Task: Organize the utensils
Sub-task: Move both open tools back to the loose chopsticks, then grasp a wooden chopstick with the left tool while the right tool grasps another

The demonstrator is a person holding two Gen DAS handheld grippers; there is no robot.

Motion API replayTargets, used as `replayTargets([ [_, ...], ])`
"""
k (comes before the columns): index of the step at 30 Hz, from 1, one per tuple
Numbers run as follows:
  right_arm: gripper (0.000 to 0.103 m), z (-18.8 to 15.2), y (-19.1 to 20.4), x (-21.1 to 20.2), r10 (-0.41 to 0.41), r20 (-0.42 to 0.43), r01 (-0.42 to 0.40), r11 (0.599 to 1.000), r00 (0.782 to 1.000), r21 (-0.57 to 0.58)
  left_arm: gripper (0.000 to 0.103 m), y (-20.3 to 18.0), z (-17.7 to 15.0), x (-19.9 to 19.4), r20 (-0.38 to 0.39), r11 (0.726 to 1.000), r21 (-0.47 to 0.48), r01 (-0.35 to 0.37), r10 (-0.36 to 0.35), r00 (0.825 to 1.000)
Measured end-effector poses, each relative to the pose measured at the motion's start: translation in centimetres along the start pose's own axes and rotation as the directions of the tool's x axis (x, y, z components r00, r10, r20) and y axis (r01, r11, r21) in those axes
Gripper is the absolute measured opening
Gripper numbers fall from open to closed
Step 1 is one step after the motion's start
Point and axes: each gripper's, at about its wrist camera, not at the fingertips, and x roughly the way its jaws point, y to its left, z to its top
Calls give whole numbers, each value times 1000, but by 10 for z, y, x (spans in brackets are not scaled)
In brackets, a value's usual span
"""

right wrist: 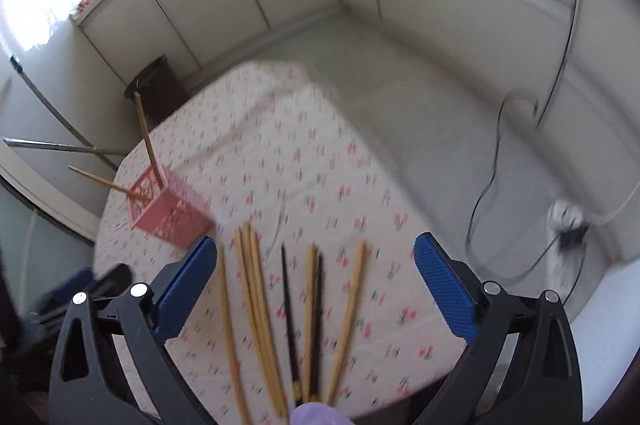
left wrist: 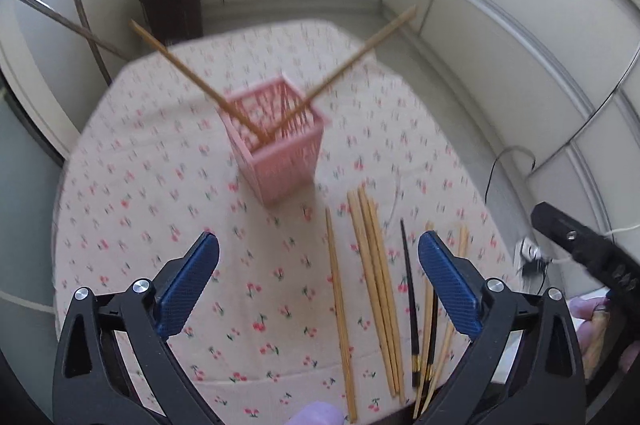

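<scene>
With both the left gripper [left wrist: 318, 279] and right gripper [right wrist: 314, 279] wide open and empty, you needed to straddle one chopstick [right wrist: 230, 317] squarely for the pink holder [left wrist: 276, 137].

The left tongs [left wrist: 319, 257] have black, angular arms with triangular cut-outs and round silver screw heads near the joints; each finger [left wrist: 188, 289] carries a long blue pad with a fine ribbed texture; the right tongs [right wrist: 315, 261] are built the same, with black frame, silver screws and blue ribbed pads [right wrist: 446, 285]; a lilac-gloved fingertip [right wrist: 320, 413] shows at the bottom centre of each view.
</scene>
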Motion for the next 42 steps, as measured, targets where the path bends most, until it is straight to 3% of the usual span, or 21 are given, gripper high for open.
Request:
replayTargets([
  [3,96,-1,-15,14,106,-121,-93,989,987,112,96,-1,-3,19,-58,1000,-17,5,-6,998],
  [8,96,-9,-26,31,96,-204,-56,979,974,194,96,4,-6,52,-163,996,-87,-7,-7,987],
  [12,96,-10,-36,36,157,-236,-93,961,959,262,93,9,-3,76,-175,984,-169,-49,19,984],
  [17,96,-7,-53,43,197,-263,-95,930,945,354,71,5,-2,101,-216,977,-205,-62,17,976],
  [21,96,-7,-62,49,213,-279,-87,911,937,403,51,-4,-3,119,-228,978,-175,-111,69,971],
  [26,96,-7,-65,52,179,-277,-57,916,944,396,35,-10,-3,129,-203,982,-137,-133,104,974],
  [30,96,-8,-64,61,147,-300,-25,926,942,376,5,-15,-3,130,-194,986,-84,-145,127,973],
  [35,96,-10,-58,74,56,-306,40,954,950,298,4,-10,-10,126,-176,992,-97,-83,66,982],
  [37,95,-10,-52,78,-17,-285,87,968,958,235,4,-6,-13,118,-168,993,-85,-82,67,983],
  [40,74,-11,-40,86,-176,-233,206,972,956,109,4,-4,-13,103,-143,995,-72,-65,54,988],
  [42,60,-12,-38,97,-202,-248,229,970,947,85,4,-4,-11,91,-118,997,-63,-48,41,992],
])
